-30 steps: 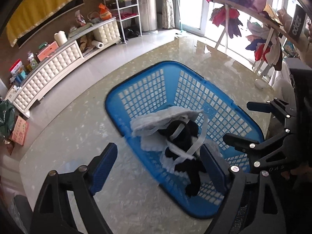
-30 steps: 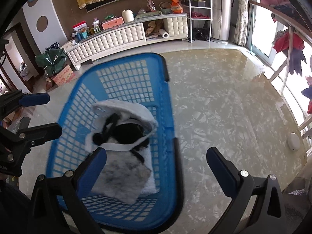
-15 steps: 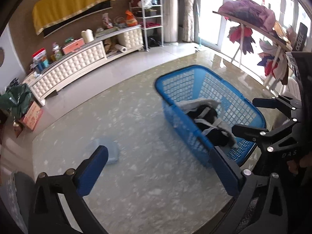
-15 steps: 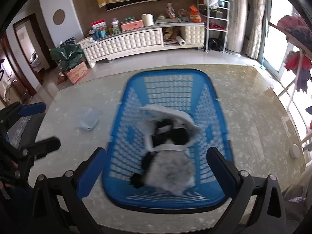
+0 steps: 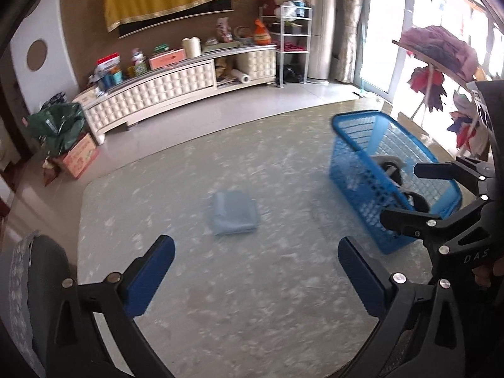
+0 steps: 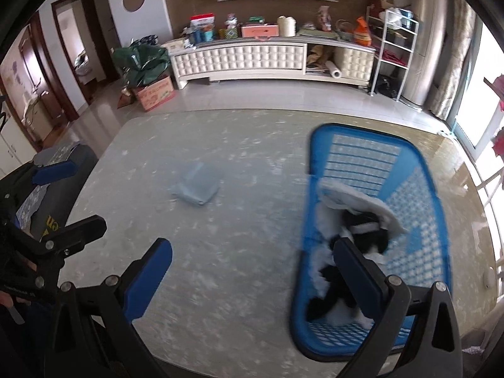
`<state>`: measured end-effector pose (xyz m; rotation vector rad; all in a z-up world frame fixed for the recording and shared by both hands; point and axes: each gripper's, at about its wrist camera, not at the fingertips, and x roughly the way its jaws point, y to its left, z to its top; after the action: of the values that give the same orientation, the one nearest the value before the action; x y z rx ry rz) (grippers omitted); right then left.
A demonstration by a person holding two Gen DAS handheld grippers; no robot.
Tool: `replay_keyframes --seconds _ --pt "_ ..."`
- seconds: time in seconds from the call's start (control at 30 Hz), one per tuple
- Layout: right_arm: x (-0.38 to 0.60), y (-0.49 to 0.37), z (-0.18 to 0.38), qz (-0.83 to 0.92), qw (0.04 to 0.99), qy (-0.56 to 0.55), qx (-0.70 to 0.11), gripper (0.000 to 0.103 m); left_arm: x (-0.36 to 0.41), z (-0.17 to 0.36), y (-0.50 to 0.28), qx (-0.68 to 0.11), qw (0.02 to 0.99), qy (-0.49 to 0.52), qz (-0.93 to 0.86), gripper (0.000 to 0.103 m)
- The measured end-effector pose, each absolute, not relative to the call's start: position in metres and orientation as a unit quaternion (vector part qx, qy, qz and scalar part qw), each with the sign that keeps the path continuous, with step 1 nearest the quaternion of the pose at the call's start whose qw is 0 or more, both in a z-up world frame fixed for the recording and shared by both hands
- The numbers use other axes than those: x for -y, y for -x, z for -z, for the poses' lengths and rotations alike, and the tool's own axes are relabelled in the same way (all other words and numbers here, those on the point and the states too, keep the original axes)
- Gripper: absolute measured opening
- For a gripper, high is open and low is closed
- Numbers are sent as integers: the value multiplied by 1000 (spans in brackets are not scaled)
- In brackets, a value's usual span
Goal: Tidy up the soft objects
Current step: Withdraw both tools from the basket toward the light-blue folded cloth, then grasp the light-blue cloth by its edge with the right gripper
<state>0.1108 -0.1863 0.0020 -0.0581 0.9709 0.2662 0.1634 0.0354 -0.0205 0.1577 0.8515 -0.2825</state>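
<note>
Spanning the view, grey marbled table; blue plastic lattice basket at its right side holds black-and-white garments. Folded pale-blue cloth lies mid-table, well apart: light, floppy, likely best pinched at a folded edge. Left tool and right tool both gape, empty.

Daylight from windows at right, blown out there. Room evenly bright, shadows soft. Glare streaks on tabletop near windows. Motion blur in both views, worst on blue basket and folded cloth. Heavy fisheye bend, dark vignette corners.
</note>
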Motion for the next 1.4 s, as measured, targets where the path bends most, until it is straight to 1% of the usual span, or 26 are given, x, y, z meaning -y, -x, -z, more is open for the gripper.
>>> replay_keyframes --seconds 0.3,0.5,0.87,1.07,1.4 --pt "141 -139 15 -164 860 56 -480 103 -85 39 -173 -421 901 -35 100 103" --pt "116 -162 33 -170 851 79 -491 103 -116 60 -189 -433 899 -13 69 103" --pt "83 -204 78 -174 828 96 -523 103 -147 102 -223 -470 882 10 33 103" --pt "67 -220 105 -165 823 101 -535 103 -158 111 -237 -478 878 22 21 103" --pt "50 -250 140 -147 808 84 -565 102 -171 136 -248 -493 870 9 0 103"
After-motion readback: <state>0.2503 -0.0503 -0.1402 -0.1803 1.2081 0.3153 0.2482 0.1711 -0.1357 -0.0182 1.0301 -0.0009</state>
